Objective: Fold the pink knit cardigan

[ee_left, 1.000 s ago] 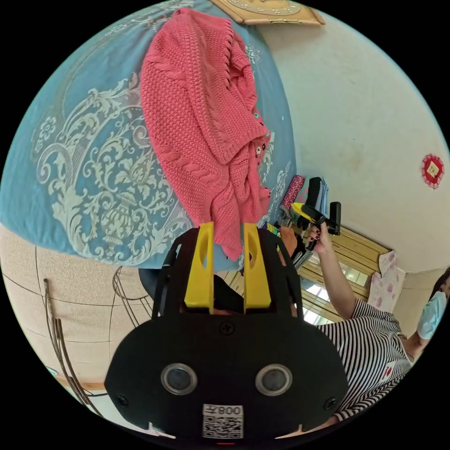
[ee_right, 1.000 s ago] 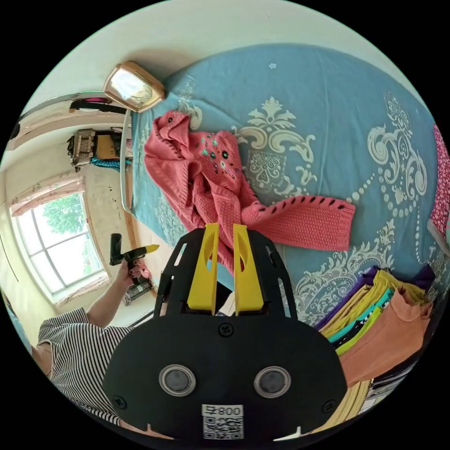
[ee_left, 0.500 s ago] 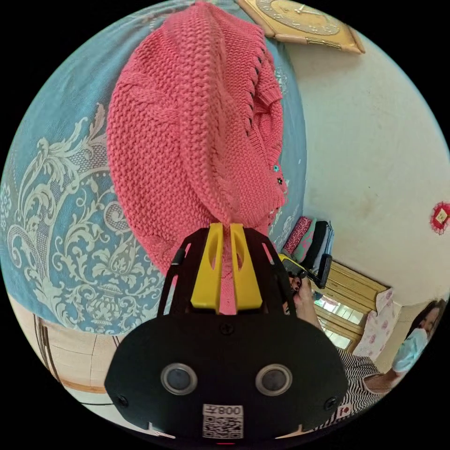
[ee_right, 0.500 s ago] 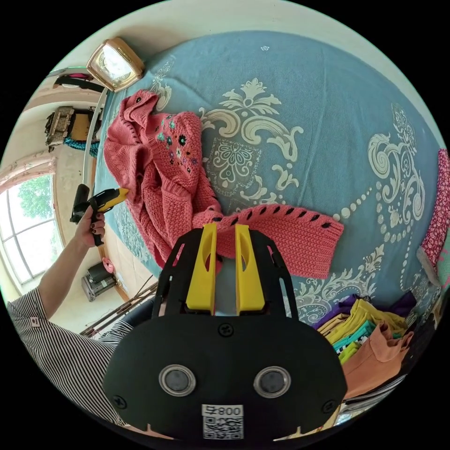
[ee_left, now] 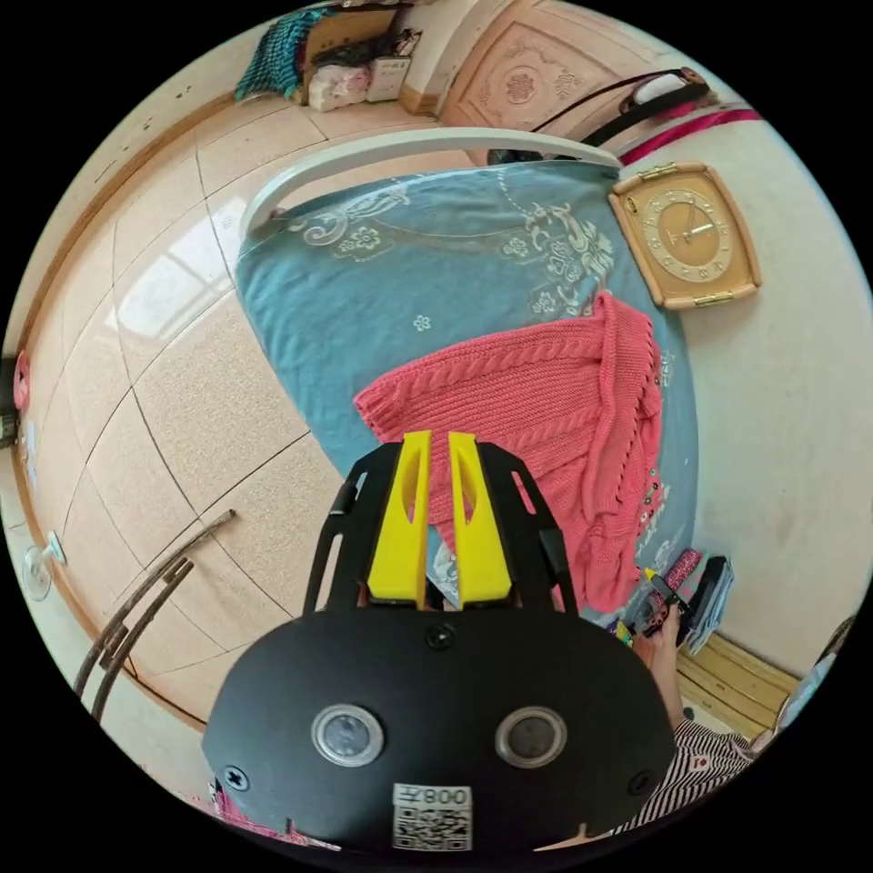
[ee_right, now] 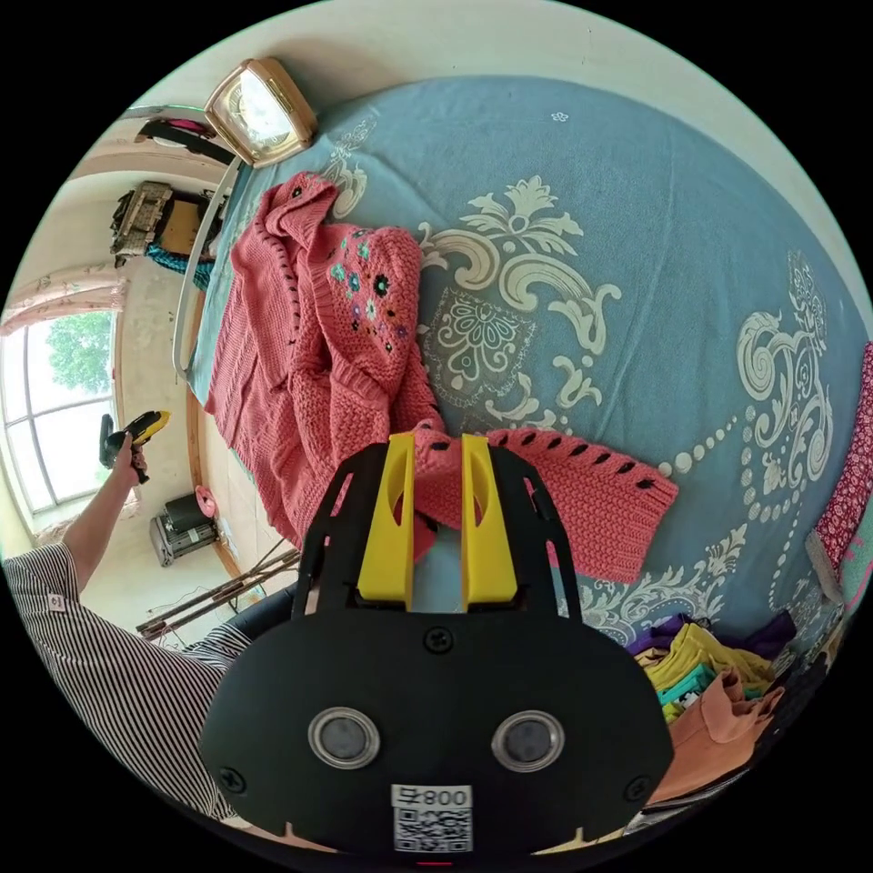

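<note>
The pink knit cardigan [ee_left: 546,409] lies spread and rumpled on the blue patterned bed cover [ee_left: 391,282]. In the left gripper view my left gripper [ee_left: 439,444] hangs above the bed's edge and the floor, jaws close together with nothing between them. From the right gripper view the same left gripper [ee_right: 136,427] is held off to the side of the bed in a hand. My right gripper [ee_right: 437,446] sits low over the cardigan [ee_right: 309,364], its jaws apart over the eyelet band [ee_right: 582,482]. The embroidered front panel [ee_right: 373,291] faces up.
A wooden clock [ee_left: 696,232] lies at the bed's far corner by the wall. Stacked folded clothes [ee_right: 718,682] sit at the bed's near right. A person in a striped shirt [ee_right: 109,655] stands beside the bed. Tiled floor [ee_left: 164,382] borders it.
My left gripper let go of the cardigan and drew away from the bed; the cardigan now lies flatter. My right gripper's jaws have widened over the eyelet band.
</note>
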Demonstrator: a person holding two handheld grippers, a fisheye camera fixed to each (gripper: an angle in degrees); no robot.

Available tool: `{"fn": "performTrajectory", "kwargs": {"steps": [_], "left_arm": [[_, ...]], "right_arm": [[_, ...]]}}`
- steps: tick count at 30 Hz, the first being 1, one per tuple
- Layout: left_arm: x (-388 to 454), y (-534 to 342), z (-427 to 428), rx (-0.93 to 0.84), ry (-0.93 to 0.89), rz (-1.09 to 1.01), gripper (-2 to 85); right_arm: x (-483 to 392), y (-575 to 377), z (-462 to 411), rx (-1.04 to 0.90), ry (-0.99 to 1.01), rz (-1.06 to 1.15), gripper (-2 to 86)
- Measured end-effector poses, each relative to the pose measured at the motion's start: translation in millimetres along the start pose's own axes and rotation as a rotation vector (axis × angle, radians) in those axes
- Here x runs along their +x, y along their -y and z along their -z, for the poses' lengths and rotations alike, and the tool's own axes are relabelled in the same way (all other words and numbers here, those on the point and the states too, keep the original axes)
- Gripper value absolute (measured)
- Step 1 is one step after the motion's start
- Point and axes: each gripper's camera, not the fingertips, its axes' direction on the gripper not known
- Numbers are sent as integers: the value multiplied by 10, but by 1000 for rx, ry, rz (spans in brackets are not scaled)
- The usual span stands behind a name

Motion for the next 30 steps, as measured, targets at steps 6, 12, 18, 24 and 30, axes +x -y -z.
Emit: {"fn": "performTrajectory", "kwargs": {"steps": [6,12,18,24,30], "left_arm": [[1255,48,-1150,-234,-234,-348,72],[2176,-25,-2131,-388,-301,-447,95],[2718,-26,-1968,-183,-213,-606,93],[3413,274,-2153,-138,-137,-713,101],[4076,374,-2511,-122,84,-796,83]], "right_arm": [[72,318,-114,70,75,-6,87],[228,476,-360,62,84,-19,90],[508,509,-428,164,166,-77,93],[621,583,-790,110,150,-104,88],[796,383,-855,163,187,-135,60]]}}
